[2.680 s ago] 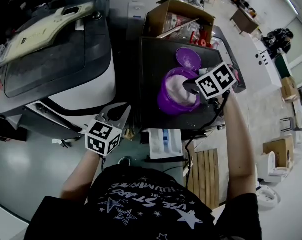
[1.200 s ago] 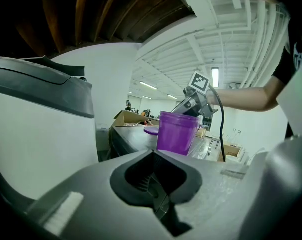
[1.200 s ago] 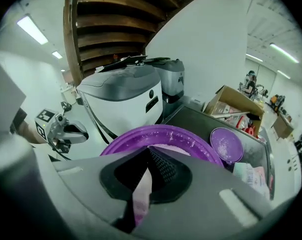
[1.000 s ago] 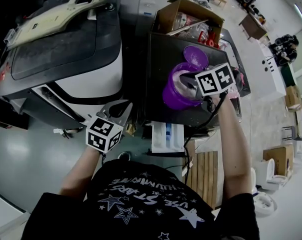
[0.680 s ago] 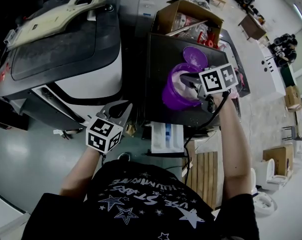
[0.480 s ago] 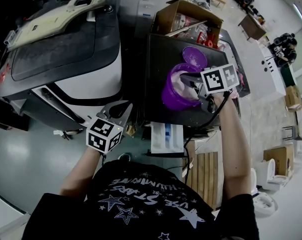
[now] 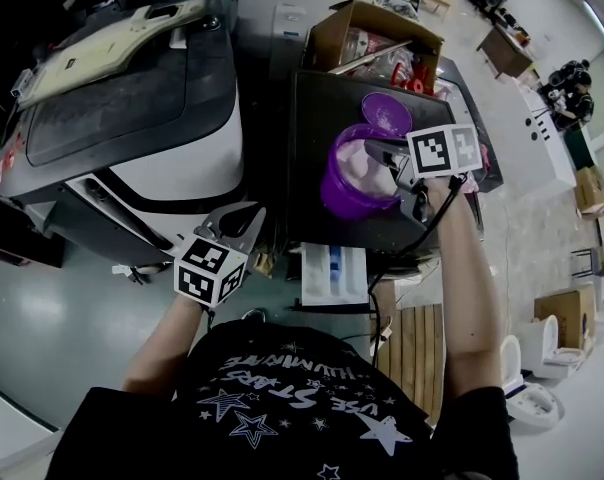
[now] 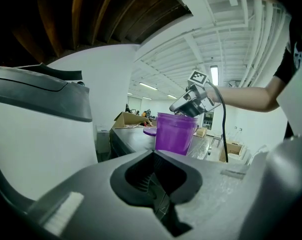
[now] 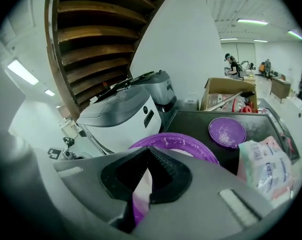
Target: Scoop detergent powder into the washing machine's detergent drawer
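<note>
Where the head view looks down, we list: purple powder tub (image 7: 340,194) on the dark desk (image 7: 312,108), right tongs (image 7: 378,158) at its rim, left tongs (image 7: 250,214) well apart.
Left gripper view: left tongs clenched, empty.
Right gripper view: right tongs clenched above the tub, lid (image 9: 227,132) beside.

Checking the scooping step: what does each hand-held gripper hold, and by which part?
Left hand-held gripper: shut, nothing held. Right hand-held gripper: shut over the purple tub on a thin pale strip, probably a scoop's handle; the rest is hidden.
</note>
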`<act>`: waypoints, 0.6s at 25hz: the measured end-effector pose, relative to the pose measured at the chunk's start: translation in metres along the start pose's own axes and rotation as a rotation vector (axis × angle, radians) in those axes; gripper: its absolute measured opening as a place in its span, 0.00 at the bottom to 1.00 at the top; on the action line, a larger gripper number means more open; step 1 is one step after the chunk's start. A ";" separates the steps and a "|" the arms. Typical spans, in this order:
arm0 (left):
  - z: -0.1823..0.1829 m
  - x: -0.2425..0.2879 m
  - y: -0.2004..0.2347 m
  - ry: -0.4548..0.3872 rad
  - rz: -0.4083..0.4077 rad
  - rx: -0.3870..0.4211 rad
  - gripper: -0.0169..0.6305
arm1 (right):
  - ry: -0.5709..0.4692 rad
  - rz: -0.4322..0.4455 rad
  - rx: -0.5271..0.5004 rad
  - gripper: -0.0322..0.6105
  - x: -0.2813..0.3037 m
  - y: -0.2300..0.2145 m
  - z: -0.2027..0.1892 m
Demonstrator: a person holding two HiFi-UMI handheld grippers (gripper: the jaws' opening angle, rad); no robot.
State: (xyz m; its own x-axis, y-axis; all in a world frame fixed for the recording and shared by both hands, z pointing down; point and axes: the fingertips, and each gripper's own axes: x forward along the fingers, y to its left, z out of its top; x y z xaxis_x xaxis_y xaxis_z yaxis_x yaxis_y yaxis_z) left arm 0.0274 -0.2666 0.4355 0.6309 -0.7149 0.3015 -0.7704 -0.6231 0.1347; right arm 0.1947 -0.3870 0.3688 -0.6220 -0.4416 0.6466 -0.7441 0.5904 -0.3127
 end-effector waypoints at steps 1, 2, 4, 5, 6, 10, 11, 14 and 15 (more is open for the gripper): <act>0.000 0.000 -0.001 0.001 0.000 0.002 0.03 | -0.011 -0.011 0.014 0.10 -0.003 -0.002 0.001; 0.000 0.000 -0.003 0.002 -0.001 0.004 0.03 | -0.022 -0.028 0.027 0.10 -0.007 -0.005 0.002; 0.000 0.001 -0.007 0.005 -0.002 0.008 0.03 | -0.049 -0.058 0.055 0.10 -0.016 -0.010 0.005; -0.001 0.001 -0.009 0.007 -0.003 0.009 0.03 | -0.065 -0.063 0.069 0.10 -0.020 -0.012 0.007; -0.001 0.002 -0.011 0.008 -0.003 0.010 0.03 | -0.083 -0.064 0.082 0.10 -0.023 -0.014 0.008; -0.001 0.002 -0.017 0.013 -0.005 0.013 0.03 | -0.166 -0.033 0.139 0.10 -0.034 -0.017 0.015; -0.002 0.002 -0.019 0.015 -0.005 0.014 0.03 | -0.189 -0.023 0.156 0.10 -0.037 -0.018 0.016; -0.003 0.001 -0.023 0.021 -0.005 0.018 0.03 | -0.260 0.010 0.221 0.10 -0.046 -0.018 0.019; -0.003 0.001 -0.025 0.023 -0.004 0.020 0.03 | -0.283 0.023 0.244 0.10 -0.049 -0.018 0.019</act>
State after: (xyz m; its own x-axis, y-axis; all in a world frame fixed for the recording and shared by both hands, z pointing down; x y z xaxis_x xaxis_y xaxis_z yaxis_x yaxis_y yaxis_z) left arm 0.0465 -0.2506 0.4354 0.6319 -0.7048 0.3223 -0.7655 -0.6327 0.1172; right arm 0.2339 -0.3889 0.3293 -0.6563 -0.6197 0.4305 -0.7444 0.4384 -0.5037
